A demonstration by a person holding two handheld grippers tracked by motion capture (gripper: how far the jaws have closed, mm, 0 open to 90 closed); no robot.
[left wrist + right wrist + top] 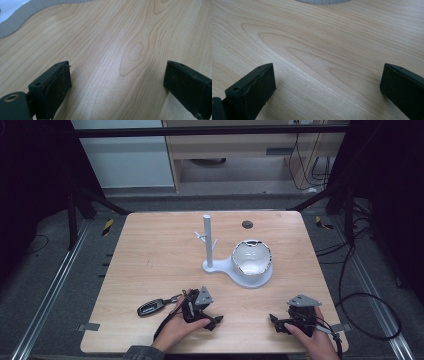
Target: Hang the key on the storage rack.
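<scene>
The car key fob (152, 307) lies on the bench (150, 260) just left of my left tongs (212, 321), untouched. My left tongs stand wide apart over bare wood; my right tongs (276, 324) likewise gape, gripping nothing.

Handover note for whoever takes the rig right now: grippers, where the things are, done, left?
Left gripper: open, empty, low over the table at the near edge.
Right gripper: open, empty, near right edge.
Car key: flat on the table, just left of the left gripper, untouched.
White stand with pegs: upright mid-table, its tray to the right.
Done: nothing apparent.
Left: probably pick up the key and hang it on a peg.
</scene>
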